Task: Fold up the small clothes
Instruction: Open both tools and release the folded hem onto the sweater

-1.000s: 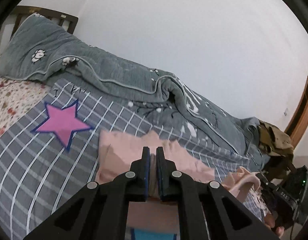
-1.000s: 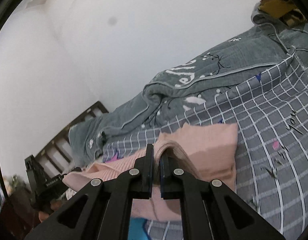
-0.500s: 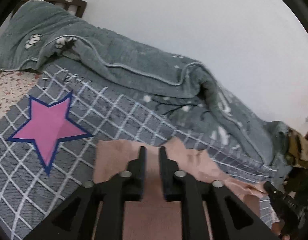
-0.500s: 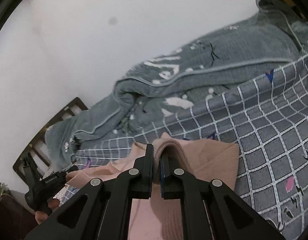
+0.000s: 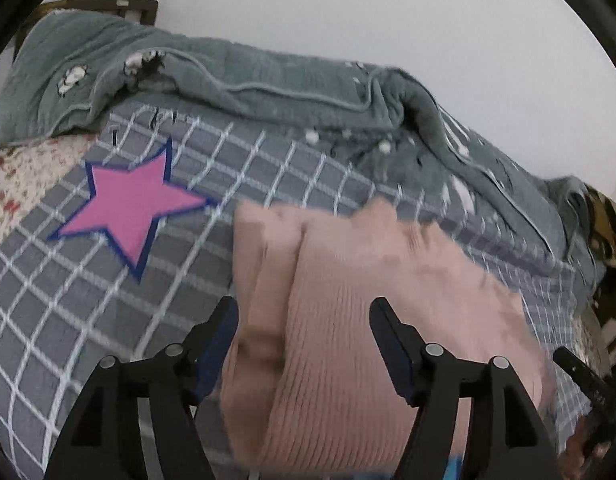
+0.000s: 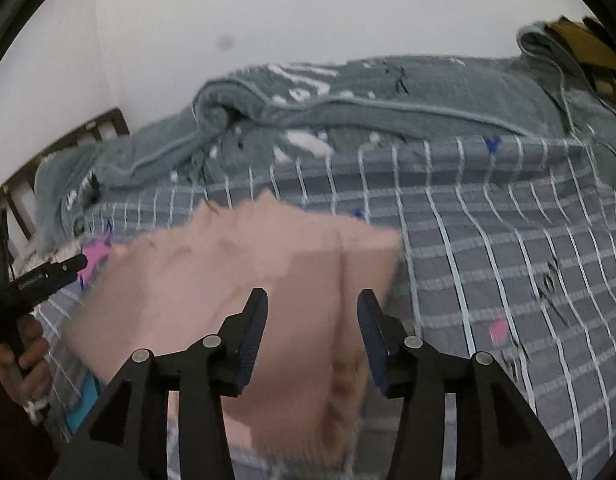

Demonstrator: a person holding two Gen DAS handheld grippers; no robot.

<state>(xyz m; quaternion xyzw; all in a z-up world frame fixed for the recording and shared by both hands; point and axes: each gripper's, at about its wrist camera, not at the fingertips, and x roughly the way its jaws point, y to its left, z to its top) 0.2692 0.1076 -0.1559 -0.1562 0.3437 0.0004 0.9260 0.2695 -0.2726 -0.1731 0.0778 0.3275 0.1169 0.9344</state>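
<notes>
A pink ribbed knit garment lies folded over itself on the grey checked bedsheet. My left gripper hovers just over its left part with jaws opening, the cloth lying loose between the fingers and untouched by the pads. In the right wrist view the same pink garment lies under my right gripper, whose jaws are also opening, free of the cloth. The other gripper with a hand on it shows at the left edge there.
A bunched grey-green quilt runs along the wall side of the bed. A pink star is printed on the sheet left of the garment. A wooden headboard and brownish clothes sit at the bed's ends.
Both grippers were shut on the raised pink garment; they came down toward the bed and opened. The garment dropped onto the sheet, doubled over itself.
</notes>
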